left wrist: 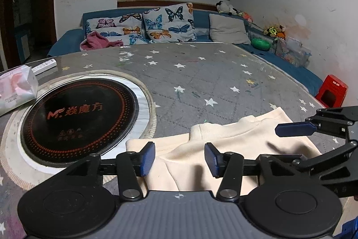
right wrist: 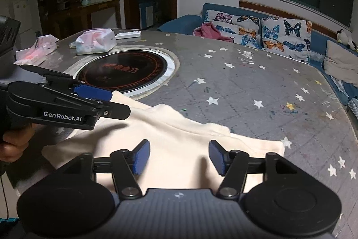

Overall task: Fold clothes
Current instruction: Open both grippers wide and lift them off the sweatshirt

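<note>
Left wrist view: cream garment [left wrist: 235, 149] flat on starry table [left wrist: 201, 73], at 6 o'clock from induction plate [left wrist: 78, 118]. Left gripper [left wrist: 179, 158] and right gripper [right wrist: 179, 157] released — nothing between pads. Soft, light, probably limp — best pinched at hem corners.

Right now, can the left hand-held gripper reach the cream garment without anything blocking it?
Probably yes. The left hand-held gripper hangs open directly over the cream garment, with nothing between them. The right hand-held gripper stands off to the side, also open.
</note>
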Demonstrator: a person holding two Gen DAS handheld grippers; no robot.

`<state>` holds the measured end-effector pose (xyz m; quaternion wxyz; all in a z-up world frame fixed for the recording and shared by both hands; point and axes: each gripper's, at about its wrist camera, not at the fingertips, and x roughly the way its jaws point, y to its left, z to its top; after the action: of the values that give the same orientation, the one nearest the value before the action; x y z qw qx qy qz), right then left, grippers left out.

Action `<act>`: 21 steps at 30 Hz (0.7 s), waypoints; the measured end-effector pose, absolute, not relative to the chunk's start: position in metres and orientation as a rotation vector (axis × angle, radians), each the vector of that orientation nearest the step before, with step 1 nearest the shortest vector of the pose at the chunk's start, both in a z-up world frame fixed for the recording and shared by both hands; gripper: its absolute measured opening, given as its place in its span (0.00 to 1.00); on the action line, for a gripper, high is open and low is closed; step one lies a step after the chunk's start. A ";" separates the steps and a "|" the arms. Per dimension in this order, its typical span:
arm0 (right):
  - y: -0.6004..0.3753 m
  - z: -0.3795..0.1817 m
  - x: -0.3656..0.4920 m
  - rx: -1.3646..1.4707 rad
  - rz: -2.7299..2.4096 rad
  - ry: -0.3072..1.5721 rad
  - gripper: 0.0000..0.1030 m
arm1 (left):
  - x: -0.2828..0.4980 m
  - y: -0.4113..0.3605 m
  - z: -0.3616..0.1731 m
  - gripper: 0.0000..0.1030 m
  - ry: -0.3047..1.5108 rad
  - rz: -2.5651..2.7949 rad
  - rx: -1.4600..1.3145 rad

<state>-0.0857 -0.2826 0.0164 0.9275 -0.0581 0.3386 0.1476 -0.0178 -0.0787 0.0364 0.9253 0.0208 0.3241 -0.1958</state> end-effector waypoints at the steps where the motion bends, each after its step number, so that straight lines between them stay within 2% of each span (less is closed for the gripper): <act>1: -0.282 0.016 -0.088 -0.118 0.303 0.691 0.60 | -0.020 -0.078 0.037 0.54 0.663 -0.399 0.041; 2: -0.281 0.017 -0.089 -0.116 0.304 0.689 0.61 | -0.022 -0.077 0.037 0.56 0.663 -0.395 0.039; 5: -0.279 0.017 -0.095 -0.113 0.307 0.682 0.73 | -0.027 -0.073 0.037 0.58 0.662 -0.380 0.036; 8: -0.276 0.018 -0.100 -0.119 0.313 0.679 0.74 | -0.032 -0.070 0.038 0.66 0.661 -0.361 0.031; 14: -0.268 0.018 -0.111 -0.130 0.319 0.667 0.81 | -0.044 -0.062 0.038 0.71 0.648 -0.339 0.023; 19: -0.265 0.020 -0.120 -0.139 0.317 0.655 0.84 | -0.055 -0.058 0.038 0.79 0.640 -0.320 0.021; 21: -0.264 0.021 -0.124 -0.140 0.314 0.649 0.88 | -0.059 -0.058 0.039 0.83 0.635 -0.316 0.023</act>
<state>-0.1240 -0.2643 0.0208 0.9334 -0.0683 0.3170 0.1537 -0.0587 -0.0580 0.0386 0.9377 0.0113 0.3107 -0.1549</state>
